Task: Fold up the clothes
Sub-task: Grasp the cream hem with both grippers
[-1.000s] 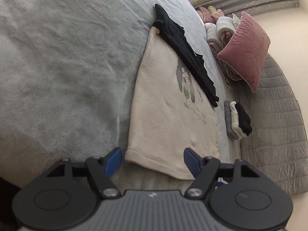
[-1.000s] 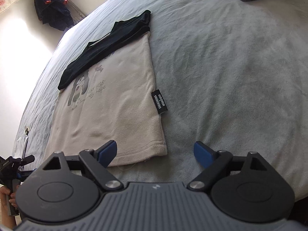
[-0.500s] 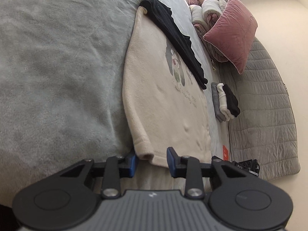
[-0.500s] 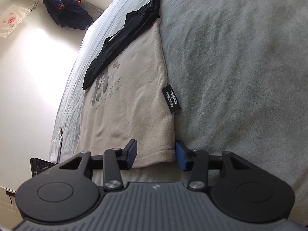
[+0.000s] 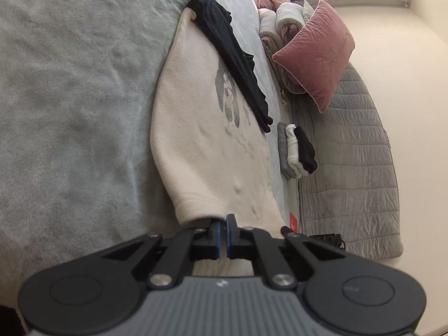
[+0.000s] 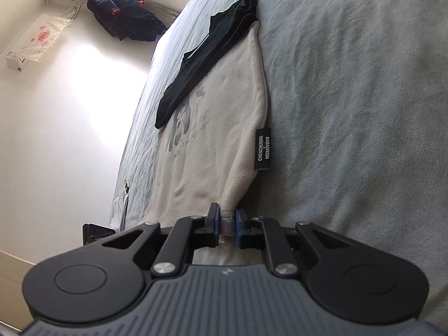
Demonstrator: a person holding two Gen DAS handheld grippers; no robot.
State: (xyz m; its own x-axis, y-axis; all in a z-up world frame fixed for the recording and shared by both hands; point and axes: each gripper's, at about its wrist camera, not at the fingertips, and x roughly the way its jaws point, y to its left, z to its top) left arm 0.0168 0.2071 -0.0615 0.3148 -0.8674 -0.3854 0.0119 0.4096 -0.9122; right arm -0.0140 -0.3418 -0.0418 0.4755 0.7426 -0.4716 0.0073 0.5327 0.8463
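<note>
Cream fleece top [image 5: 201, 145] is spread flat on the bed [image 5: 70, 98]. Near hem corners are pinched by 2 closed grippers: left hand-held gripper [image 5: 223, 225], right hand-held gripper [image 6: 226, 221]. Judged step: hem gripped for folding; next, both corners lifted evenly toward the black collar [image 6: 207, 53].

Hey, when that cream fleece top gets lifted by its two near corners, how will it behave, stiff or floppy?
Likely floppy: the top bunches where the left gripper and right gripper pinch it. Probably light for its size, since it is thin fleece lying flat on the bed. The black garment draped on its far edge may slide off once it rises.
</note>
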